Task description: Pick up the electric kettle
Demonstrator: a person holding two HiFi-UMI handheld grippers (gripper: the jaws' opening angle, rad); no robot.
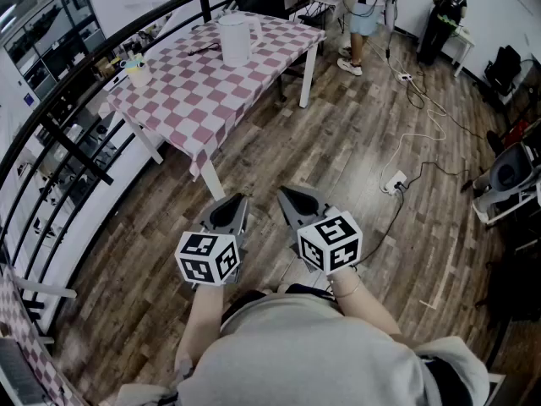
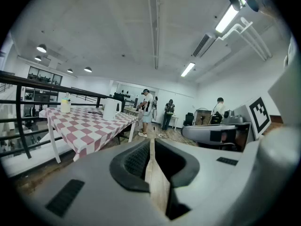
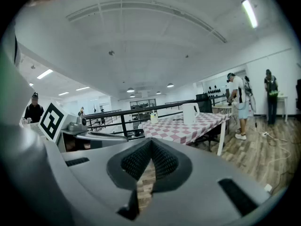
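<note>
My left claw [image 1: 230,211]: jaws together, with only a thin slit of floor [image 1: 338,142] showing between the pads [image 2: 136,161]; nothing is held. My right claw [image 1: 296,203]: jaws together at the tips, also empty. I hold the two side by side just in front of my chest, close but not touching. Both point forward and slightly down over the wood planks.

Ahead and to the left stands a table [image 1: 190,100] under a red-and-white checked cloth, well apart from both claws. The kettle [image 1: 234,39] is white and upright, and sits on the cloth toward the table's far end. In the left gripper view it shows left of the closed jaws [image 2: 110,109]; in the right gripper view it shows right of them [image 3: 189,113]. A small jar [image 1: 135,68] stands on the table's left part, well apart from the kettle.

A black railing [image 1: 51,134] runs along the table's left side. On the floor to my right lies a power strip [image 1: 396,182] with a white cord. Beyond the table, a person [image 1: 363,11] stands at a second table by the far wall.
</note>
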